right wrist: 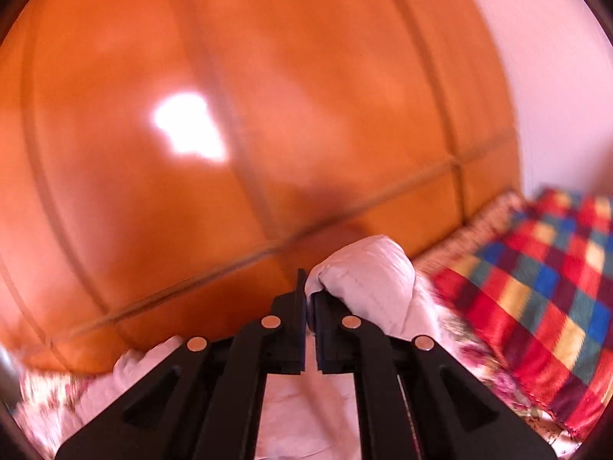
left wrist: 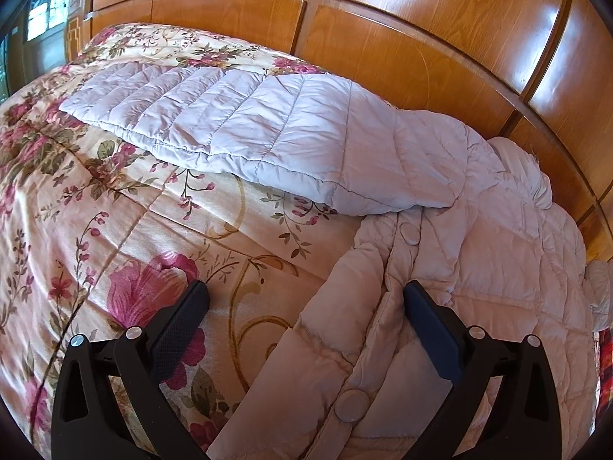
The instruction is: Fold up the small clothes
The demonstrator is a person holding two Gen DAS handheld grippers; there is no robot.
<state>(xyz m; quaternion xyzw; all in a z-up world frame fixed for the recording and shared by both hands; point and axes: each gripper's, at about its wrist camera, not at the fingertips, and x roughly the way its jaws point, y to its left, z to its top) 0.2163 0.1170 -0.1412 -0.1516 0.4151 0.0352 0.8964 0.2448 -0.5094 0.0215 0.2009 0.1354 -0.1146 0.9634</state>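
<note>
A pale pink quilted puffer jacket (left wrist: 440, 268) with round snap buttons lies on a floral bedspread (left wrist: 115, 249). One sleeve (left wrist: 230, 126) is stretched out to the far left across the bed. My left gripper (left wrist: 306, 299) is open and hovers just above the jacket's front edge, one finger over the bedspread, the other over the jacket. My right gripper (right wrist: 309, 291) is shut on a fold of the jacket (right wrist: 364, 276) and holds it lifted in front of the wooden wardrobe. The right wrist view is motion-blurred.
A glossy wooden wardrobe (left wrist: 383, 38) runs along the far side of the bed. A bright chequered blanket (right wrist: 544, 276) lies on the bed to the right. A window (left wrist: 46, 11) shows at the far left.
</note>
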